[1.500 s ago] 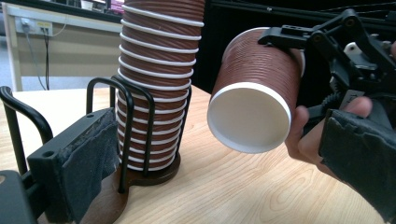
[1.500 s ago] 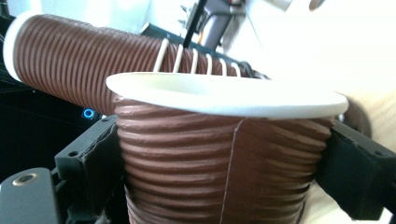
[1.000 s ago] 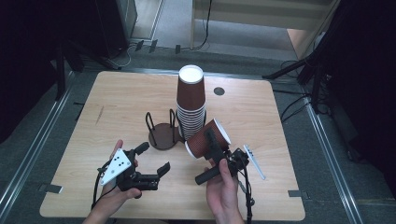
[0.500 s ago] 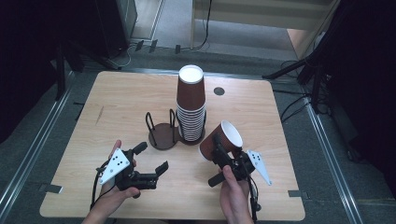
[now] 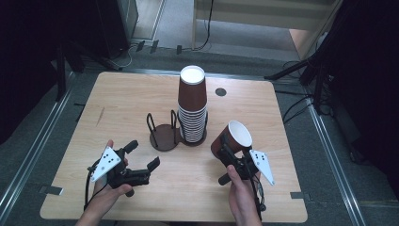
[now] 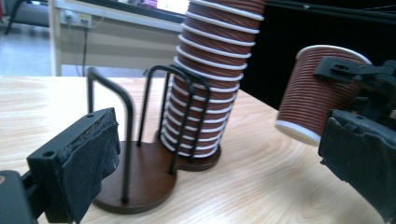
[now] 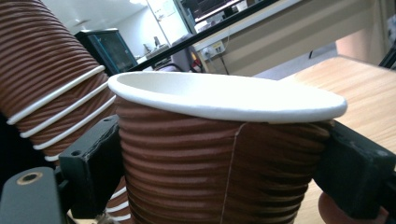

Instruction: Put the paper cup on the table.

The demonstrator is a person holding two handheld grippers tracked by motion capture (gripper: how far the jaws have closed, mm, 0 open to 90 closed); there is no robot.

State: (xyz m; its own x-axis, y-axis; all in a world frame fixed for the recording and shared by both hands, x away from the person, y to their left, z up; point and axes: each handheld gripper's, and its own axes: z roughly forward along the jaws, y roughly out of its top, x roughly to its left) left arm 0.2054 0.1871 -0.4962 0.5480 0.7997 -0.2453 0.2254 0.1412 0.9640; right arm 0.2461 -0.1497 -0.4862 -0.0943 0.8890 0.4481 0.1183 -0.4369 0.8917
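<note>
swinging out toward 3 o'clock from the cup stack (image 5: 192, 109), the right gripper (image 5: 234, 159) is clamping one brown cup (image 5: 233, 138); the left gripper (image 5: 139, 159) is hanging apart at 7 o'clock. one cup pulled, holder's (image 5: 162, 137) empty slot waiting.

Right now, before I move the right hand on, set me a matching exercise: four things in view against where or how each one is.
Things:
1. single cup
2. cup stack
3. left gripper
4. near ring of the holder

States:
A. open, holding nothing
B. clamped in the right gripper, tilted
C. empty
D. standing in the far ring

Pairs: 1-B, 2-D, 3-A, 4-C
</note>
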